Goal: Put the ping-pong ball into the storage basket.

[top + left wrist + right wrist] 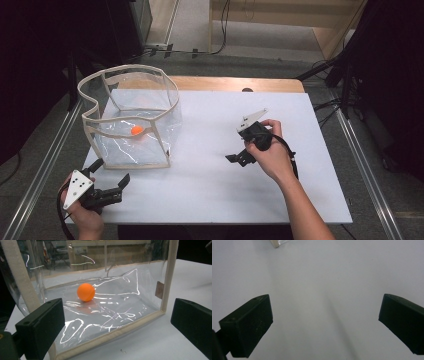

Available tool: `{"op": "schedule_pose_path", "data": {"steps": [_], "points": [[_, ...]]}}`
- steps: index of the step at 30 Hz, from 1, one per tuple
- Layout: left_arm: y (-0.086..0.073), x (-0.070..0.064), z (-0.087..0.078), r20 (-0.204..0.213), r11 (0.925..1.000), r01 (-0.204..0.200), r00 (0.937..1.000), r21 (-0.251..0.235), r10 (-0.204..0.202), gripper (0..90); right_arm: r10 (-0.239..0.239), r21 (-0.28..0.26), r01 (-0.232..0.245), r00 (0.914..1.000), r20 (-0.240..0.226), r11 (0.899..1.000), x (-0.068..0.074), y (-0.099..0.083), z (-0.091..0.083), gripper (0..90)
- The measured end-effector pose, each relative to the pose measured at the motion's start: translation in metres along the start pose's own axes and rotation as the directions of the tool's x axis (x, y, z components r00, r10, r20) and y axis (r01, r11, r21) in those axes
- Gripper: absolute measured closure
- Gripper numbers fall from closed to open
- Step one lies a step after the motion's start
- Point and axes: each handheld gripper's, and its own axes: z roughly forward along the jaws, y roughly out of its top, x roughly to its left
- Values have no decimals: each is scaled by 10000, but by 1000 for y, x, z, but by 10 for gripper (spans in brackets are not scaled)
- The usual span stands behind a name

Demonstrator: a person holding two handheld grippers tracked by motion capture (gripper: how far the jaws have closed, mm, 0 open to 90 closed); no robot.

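Orange ball (86, 292) lies inside clear bag (110, 312); left gripper (111, 172) gapes wide, empty

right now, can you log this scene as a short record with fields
surface: white table
container: clear bag with beige trim, standing open on the table's left part
contents: one orange ball on the bag's floor
left gripper: open, holding nothing, jaws toward the bag's near corner, just short of it
right gripper: open, holding nothing, over bare table right of the bag
contact: neither gripper touches bag or ball
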Motion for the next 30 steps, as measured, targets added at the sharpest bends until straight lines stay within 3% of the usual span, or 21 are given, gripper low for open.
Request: {"op": "schedule_pose_path", "data": {"steps": [30], "points": [[0, -1, 0, -9, 10000, -38, 10000, 22, 38, 0, 931, -648, -911, 9952, 290, 9937, -4, -59, -13, 0]]}}
